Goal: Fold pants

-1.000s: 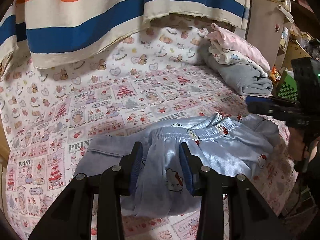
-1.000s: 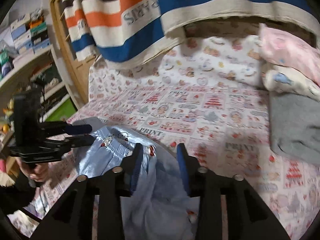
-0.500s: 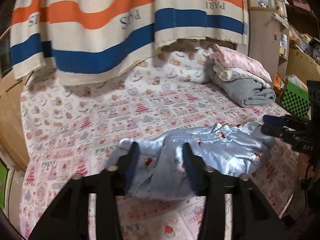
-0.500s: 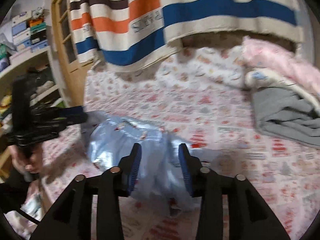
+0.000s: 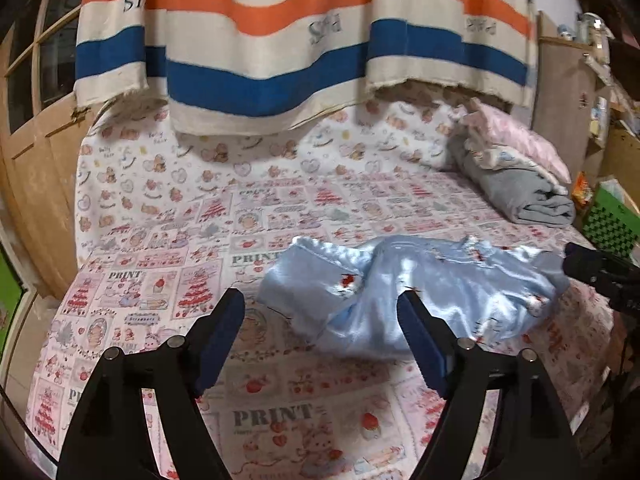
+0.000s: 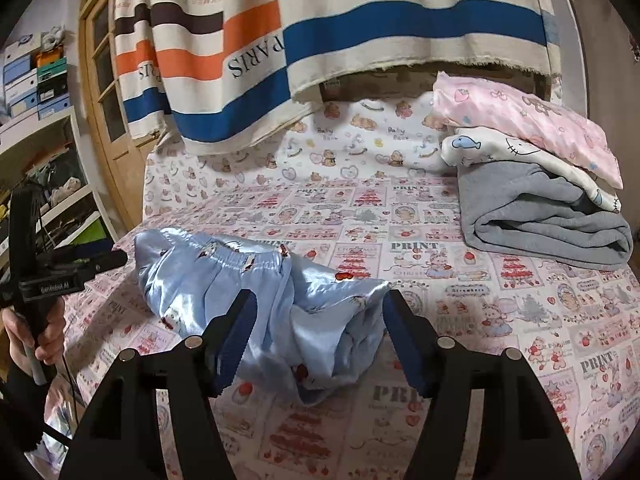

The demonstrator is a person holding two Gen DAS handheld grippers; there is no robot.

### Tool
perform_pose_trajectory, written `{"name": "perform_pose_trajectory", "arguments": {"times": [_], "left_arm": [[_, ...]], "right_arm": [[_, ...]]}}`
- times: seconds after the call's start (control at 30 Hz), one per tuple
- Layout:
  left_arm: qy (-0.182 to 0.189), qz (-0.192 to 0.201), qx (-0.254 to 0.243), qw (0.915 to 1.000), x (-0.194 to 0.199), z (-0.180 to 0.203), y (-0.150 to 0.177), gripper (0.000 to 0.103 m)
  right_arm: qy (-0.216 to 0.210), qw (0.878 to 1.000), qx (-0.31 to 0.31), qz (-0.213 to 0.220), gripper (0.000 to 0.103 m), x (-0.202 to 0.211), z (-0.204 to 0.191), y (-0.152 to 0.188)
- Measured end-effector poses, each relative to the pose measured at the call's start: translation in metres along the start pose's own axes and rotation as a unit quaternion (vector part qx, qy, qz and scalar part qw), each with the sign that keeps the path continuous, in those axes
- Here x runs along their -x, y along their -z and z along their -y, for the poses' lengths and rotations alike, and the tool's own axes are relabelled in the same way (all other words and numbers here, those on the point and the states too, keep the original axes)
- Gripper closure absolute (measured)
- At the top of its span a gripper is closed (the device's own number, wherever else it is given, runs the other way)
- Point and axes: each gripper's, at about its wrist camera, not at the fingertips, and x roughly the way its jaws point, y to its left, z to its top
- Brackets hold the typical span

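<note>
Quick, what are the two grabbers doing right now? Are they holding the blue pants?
Left gripper: opening, holding nothing; the blue pants lie loose on the bed.
Right gripper: opening, pads off the pants.

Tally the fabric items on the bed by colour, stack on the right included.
Light blue: 1, the satin pants
Grey: 1, the folded blanket at the bottom of the stack
White with prints: 1, the folded piece in the middle
Pink: 1, the folded piece on top
Total: 4
</note>
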Motion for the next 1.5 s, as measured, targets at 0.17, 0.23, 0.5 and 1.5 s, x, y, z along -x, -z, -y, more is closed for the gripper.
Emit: {"name": "perform_pose_trajectory", "arguments": {"times": [0.17,0.23,0.5,1.5], "left_arm": [[-0.006,0.014,-0.047,0.9988,0.008,0.012,0.008,0.029],[-0.010,0.019,-0.055,0.9983,0.009,0.015,0.010,0.030],[0.007,0.099,-0.045,0.9941,0.025,0.014,0.011,0.028],[0.050,0.015,-0.083,0.9952,-0.010,0.019,0.016,0.042]], "right_arm": [[-0.030,1.000,0.002,0.008,0.036,0.007,-0.006,0.005],[-0.035,0.999,0.008,0.011,0.036,0.011,-0.010,0.004],[-0.020,0.997,0.011,0.069,0.024,0.023,-0.009,0.004],[-0.019,0.995,0.063,-0.074,0.091,-0.020,-0.019,0.022]]}}
